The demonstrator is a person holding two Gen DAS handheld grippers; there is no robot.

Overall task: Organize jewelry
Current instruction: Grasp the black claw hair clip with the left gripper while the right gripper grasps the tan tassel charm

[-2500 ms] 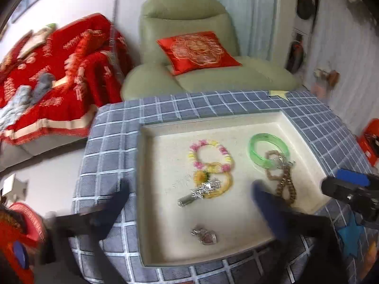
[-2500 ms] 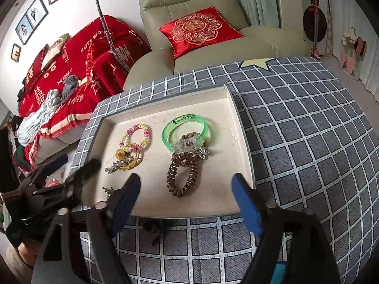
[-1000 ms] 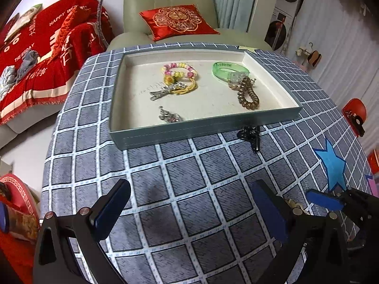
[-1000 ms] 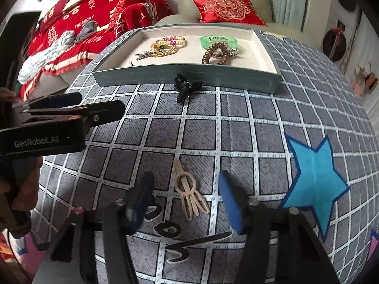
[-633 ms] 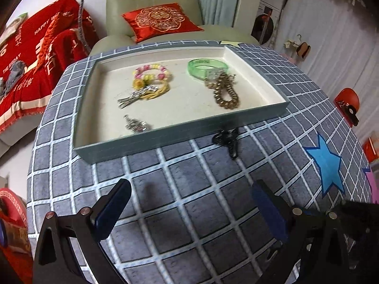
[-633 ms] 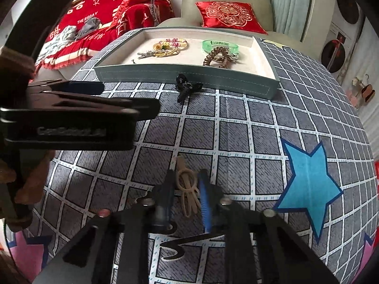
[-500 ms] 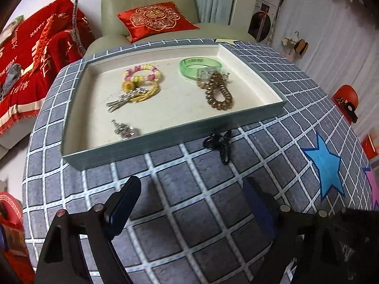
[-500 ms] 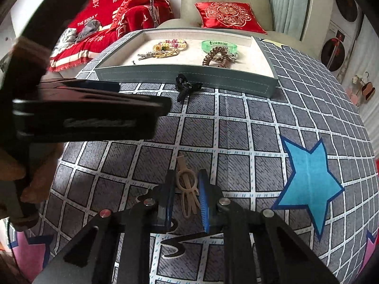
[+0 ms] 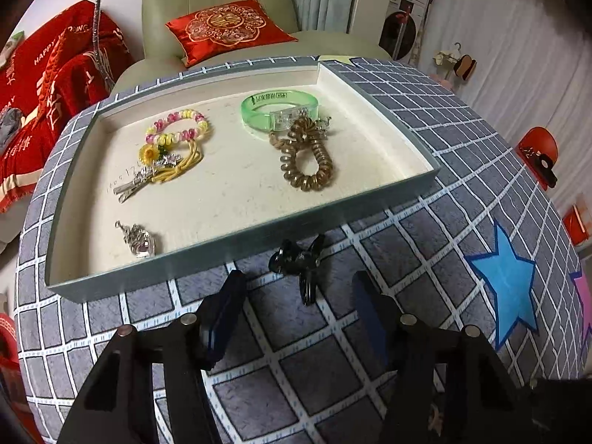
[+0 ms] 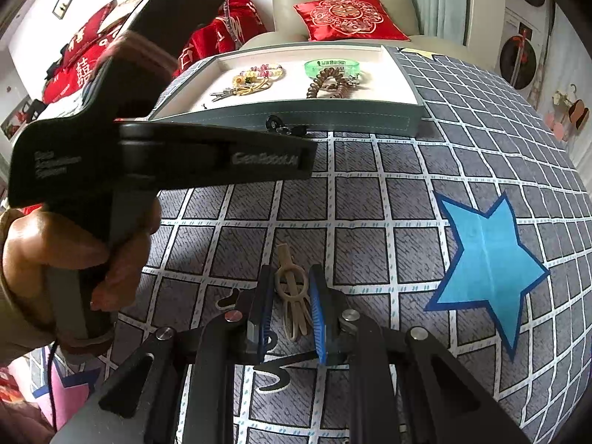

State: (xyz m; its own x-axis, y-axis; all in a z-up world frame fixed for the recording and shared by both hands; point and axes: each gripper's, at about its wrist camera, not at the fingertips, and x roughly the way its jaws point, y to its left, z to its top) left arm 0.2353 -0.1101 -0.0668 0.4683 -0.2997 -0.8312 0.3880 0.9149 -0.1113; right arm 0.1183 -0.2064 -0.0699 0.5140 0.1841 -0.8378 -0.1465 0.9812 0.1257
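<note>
The right tool (image 10: 288, 305) pinches a beige hairpin (image 10: 292, 298) lying mid-surface; it could slip loose. The left tool (image 9: 298, 309), closing but still spread, nears the black clip (image 9: 298, 261) against the tray's (image 9: 240, 233) front wall and may shove it.

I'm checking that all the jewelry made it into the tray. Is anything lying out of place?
Yes. A black claw clip lies on the checked cloth just outside the tray, ahead of the left gripper. A beige hair clip is also on the cloth, between the right gripper fingers.
</note>
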